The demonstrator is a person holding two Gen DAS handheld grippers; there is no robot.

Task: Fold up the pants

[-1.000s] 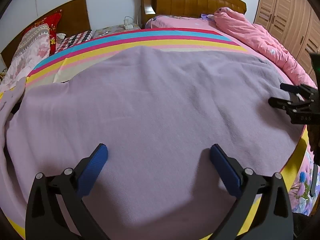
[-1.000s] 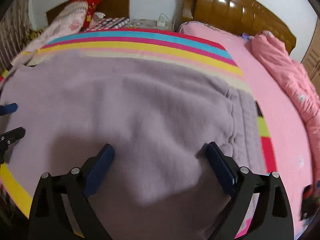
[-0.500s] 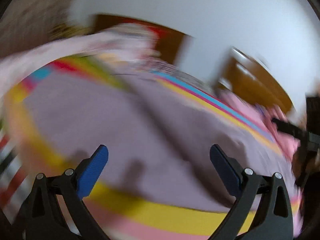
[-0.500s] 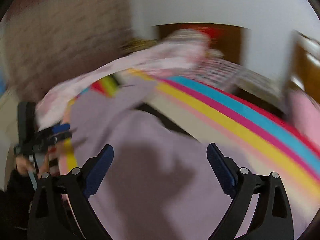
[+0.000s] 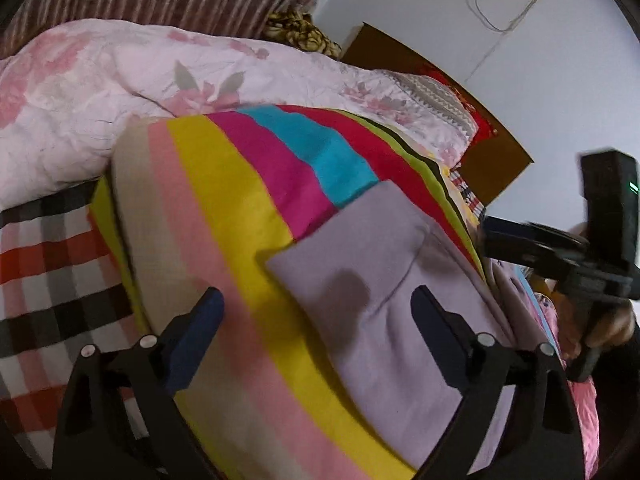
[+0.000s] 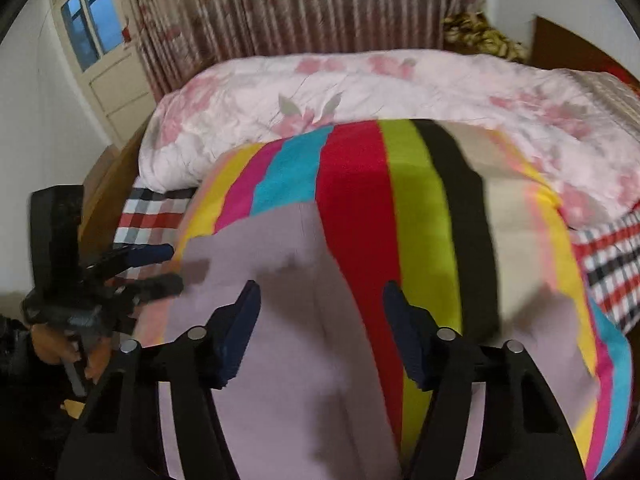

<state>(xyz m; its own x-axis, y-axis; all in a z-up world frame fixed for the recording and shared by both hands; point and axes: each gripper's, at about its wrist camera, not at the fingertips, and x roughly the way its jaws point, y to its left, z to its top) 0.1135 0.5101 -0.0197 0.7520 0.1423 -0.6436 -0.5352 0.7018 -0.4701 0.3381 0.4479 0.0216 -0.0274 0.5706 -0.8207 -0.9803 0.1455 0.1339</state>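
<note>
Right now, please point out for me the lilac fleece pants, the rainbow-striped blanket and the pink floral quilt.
lilac fleece pants point(image 5: 384, 292): left wrist view, on the leg end near the cuff.
rainbow-striped blanket point(image 6: 352, 184): right wrist view, on its red stripe.
pink floral quilt point(image 6: 280, 88): right wrist view, on its crumpled top.

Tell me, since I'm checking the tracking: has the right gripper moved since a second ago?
Yes. The right gripper, jaws just closing with nothing pinched, swung from the headboard side toward the curtain end, over the lilac pants cuffs.
</note>
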